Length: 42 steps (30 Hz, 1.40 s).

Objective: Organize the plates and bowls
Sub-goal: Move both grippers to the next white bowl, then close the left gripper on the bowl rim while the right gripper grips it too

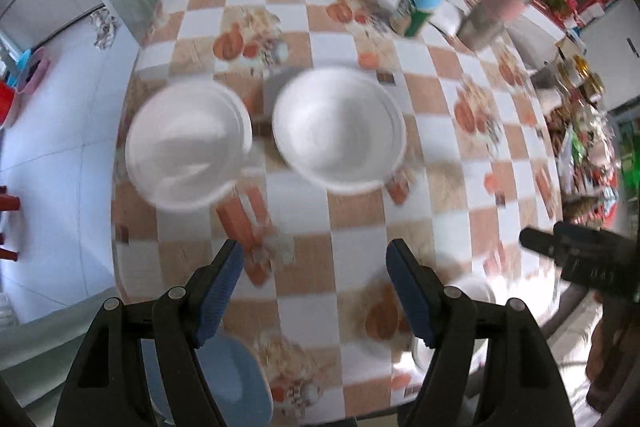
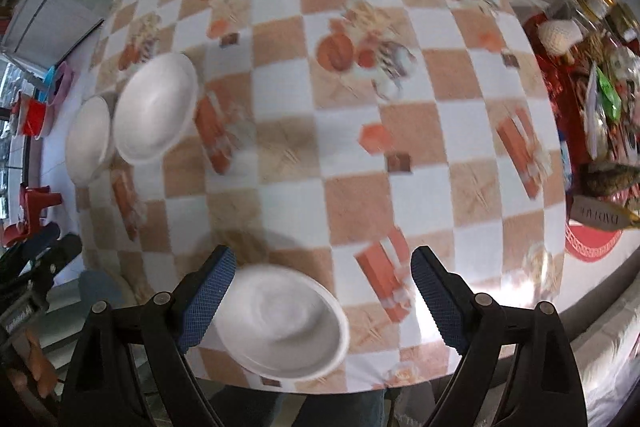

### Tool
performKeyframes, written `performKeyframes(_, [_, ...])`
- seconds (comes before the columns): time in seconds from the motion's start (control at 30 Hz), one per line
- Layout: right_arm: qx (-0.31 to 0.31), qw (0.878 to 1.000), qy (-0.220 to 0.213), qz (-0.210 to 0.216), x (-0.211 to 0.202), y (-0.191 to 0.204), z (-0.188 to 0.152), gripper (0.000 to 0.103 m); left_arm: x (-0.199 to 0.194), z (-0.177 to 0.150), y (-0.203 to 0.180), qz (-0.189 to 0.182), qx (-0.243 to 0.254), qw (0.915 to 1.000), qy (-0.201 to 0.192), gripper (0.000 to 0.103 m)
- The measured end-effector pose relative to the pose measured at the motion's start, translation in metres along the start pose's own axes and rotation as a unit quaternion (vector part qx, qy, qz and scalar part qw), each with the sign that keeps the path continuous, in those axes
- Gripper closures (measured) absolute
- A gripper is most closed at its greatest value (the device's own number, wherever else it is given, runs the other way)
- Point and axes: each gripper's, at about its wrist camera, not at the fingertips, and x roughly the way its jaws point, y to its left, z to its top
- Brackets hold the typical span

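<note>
On the table (image 2: 360, 187), three white bowls (image 2: 280, 323) look light, rigid, slick; pinch a rim. Both hand-held grippers (image 1: 316, 291) (image 2: 320, 299) apart, empty.

Two white bowls sit upright side by side at the centre of the left wrist view: the left bowl (image 1: 188, 147), apparently a stack with a doubled rim, and the right bowl (image 1: 338, 129), just apart from it. In the right wrist view a third white bowl (image 2: 280, 319) rests upright at the lower centre, near the counter (image 2: 400, 155) edge.
</note>
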Motion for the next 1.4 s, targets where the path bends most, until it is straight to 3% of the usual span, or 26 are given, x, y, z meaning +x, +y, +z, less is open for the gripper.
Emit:
performKeyframes(0.23, [-0.024, 0.999, 0.026, 0.024, 0.029, 0.039, 0.05, 0.012, 0.023, 0.057, 0.0, 0.057, -0.006, 0.9983, -0.01, 0.026])
performKeyframes(0.43, [-0.03, 0.998, 0.047, 0.041, 0.063, 0.064, 0.086, 0.012, 0.057, 0.099, -0.005, 0.091, 0.027, 0.9955, 0.004, 0.026])
performKeyframes(0.63, [-0.037, 0.996, 0.066, 0.056, 0.094, 0.082, 0.108, 0.012, 0.096, 0.116, -0.006, 0.118, 0.067, 0.9899, 0.04, 0.026])
performKeyframes(0.83, [-0.052, 0.993, 0.084, 0.062, 0.119, 0.097, 0.113, 0.012, 0.127, 0.12, -0.008, 0.122, 0.089, 0.9856, 0.076, 0.026])
performKeyframes(0.9, [-0.054, 0.993, 0.084, 0.064, 0.123, 0.1, 0.114, 0.013, 0.134, 0.119, -0.01, 0.115, 0.09, 0.9852, 0.089, 0.036])
performKeyframes(0.97, [-0.059, 0.992, 0.084, 0.068, 0.125, 0.102, 0.113, 0.035, 0.14, 0.118, -0.011, 0.1, 0.086, 0.9854, 0.108, 0.05])
performKeyframes(1.0, [-0.058, 0.992, 0.086, 0.071, 0.126, 0.102, 0.112, 0.04, 0.143, 0.116, -0.012, 0.087, 0.079, 0.986, 0.117, 0.06])
performKeyframes(1.1, [-0.037, 0.989, 0.102, 0.104, 0.132, 0.097, 0.11, 0.054, 0.147, 0.113, -0.013, 0.071, 0.067, 0.9863, 0.133, 0.072])
performKeyframes(1.13, [-0.029, 0.987, 0.11, 0.113, 0.135, 0.094, 0.109, 0.068, 0.148, 0.11, -0.014, 0.065, 0.062, 0.9863, 0.138, 0.074])
performKeyframes(1.2, [-0.024, 0.985, 0.118, 0.122, 0.139, 0.088, 0.105, 0.071, 0.15, 0.104, -0.017, 0.052, 0.056, 0.9868, 0.143, 0.076])
performKeyframes(1.23, [-0.026, 0.985, 0.116, 0.122, 0.139, 0.085, 0.103, 0.078, 0.15, 0.1, -0.021, 0.05, 0.056, 0.9867, 0.144, 0.077])
performKeyframes(1.4, [-0.032, 0.985, 0.121, 0.117, 0.138, 0.071, 0.088, 0.078, 0.149, 0.07, -0.047, 0.04, 0.076, 0.9852, 0.149, 0.077])
